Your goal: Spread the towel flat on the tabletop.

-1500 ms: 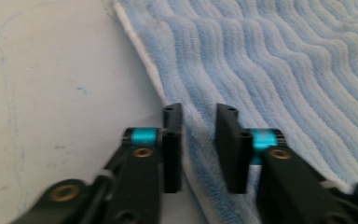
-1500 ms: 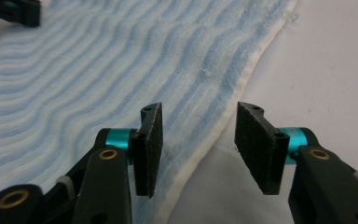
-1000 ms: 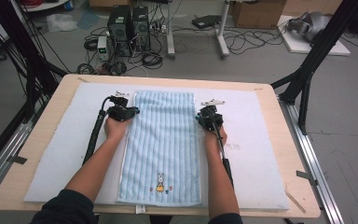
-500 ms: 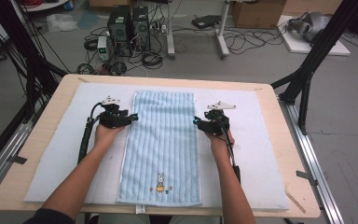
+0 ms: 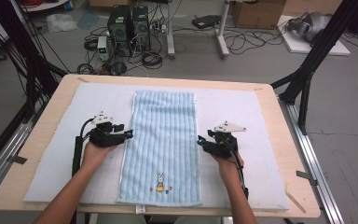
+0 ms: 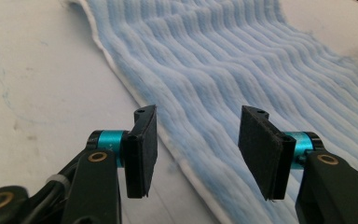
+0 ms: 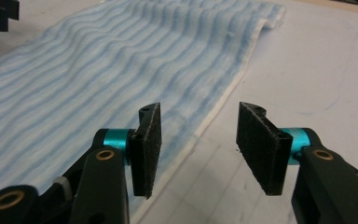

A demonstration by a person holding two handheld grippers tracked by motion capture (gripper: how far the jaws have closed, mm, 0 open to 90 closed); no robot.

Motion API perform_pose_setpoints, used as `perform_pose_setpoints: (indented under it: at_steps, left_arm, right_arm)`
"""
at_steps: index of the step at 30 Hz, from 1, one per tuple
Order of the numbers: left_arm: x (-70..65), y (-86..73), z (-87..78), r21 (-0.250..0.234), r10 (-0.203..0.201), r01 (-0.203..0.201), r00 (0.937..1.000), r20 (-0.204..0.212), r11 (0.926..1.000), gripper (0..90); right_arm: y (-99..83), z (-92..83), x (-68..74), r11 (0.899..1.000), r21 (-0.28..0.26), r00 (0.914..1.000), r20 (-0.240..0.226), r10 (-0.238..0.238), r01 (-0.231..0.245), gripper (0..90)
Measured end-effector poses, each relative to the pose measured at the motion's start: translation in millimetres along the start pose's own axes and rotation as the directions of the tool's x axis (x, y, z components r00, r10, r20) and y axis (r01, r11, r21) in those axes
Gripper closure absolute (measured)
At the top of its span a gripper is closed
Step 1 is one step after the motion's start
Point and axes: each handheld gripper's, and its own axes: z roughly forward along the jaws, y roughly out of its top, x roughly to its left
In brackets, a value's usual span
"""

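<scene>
At the lower centre of the high view, a light blue towel (image 5: pixel 162 144) lies flat on the padded tabletop (image 5: pixel 261 121). The left gripper (image 5: pixel 129 134) and right gripper (image 5: pixel 199 140) flank its long edges, jaws released, gripping nothing. Closing too high risks missing the thin hem and pinching only padding.

You work at a wooden table (image 5: pixel 42 154). A white mat (image 5: pixel 242 116) lies flat on it, leaving the wood bare along every edge. On the mat's middle lies a blue striped towel (image 5: pixel 163 140), spread lengthwise, its rabbit motif (image 5: pixel 160 183) toward you.
</scene>
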Motion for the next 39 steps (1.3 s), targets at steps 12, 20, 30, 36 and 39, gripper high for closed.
perform_pose_setpoints:
  at_steps: [12, 20, 30, 36, 39]
  left_arm:
    - [-36.2, -37.1, -28.0, 0.058, 0.058, -0.064, 0.9926, 0.107, 0.9963, 60.9]
    - [-50.7, -40.5, -26.9, 0.126, 0.147, -0.151, 0.9882, 0.041, 0.9804, 86.0]
    - [-52.3, -45.3, -34.8, 0.131, 0.131, -0.141, 0.9879, 0.083, 0.9813, 87.5]
    - [-55.4, -50.3, -42.5, 0.135, 0.126, -0.141, 0.9855, 0.113, 0.9807, 87.4]
    - [-57.7, -53.0, -48.0, 0.145, 0.129, -0.147, 0.9831, 0.13, 0.9784, 87.4]
  right_arm:
    - [-27.9, -18.8, 31.1, 0.996, 0.05, 0.9934, -0.093, -0.067, 0.072, 59.1]
    - [-33.0, -5.7, 50.8, 0.976, 0.151, 0.9833, -0.112, -0.143, 0.159, 66.5]
    - [-33.8, -8.5, 49.0, 0.973, 0.175, 0.9792, -0.161, -0.123, 0.151, 86.3]
    - [-37.4, -19.2, 54.7, 0.966, 0.202, 0.9758, -0.178, -0.127, 0.162, 86.3]
    - [-39.8, -26.2, 60.0, 0.958, 0.214, 0.9719, -0.181, -0.15, 0.188, 87.5]
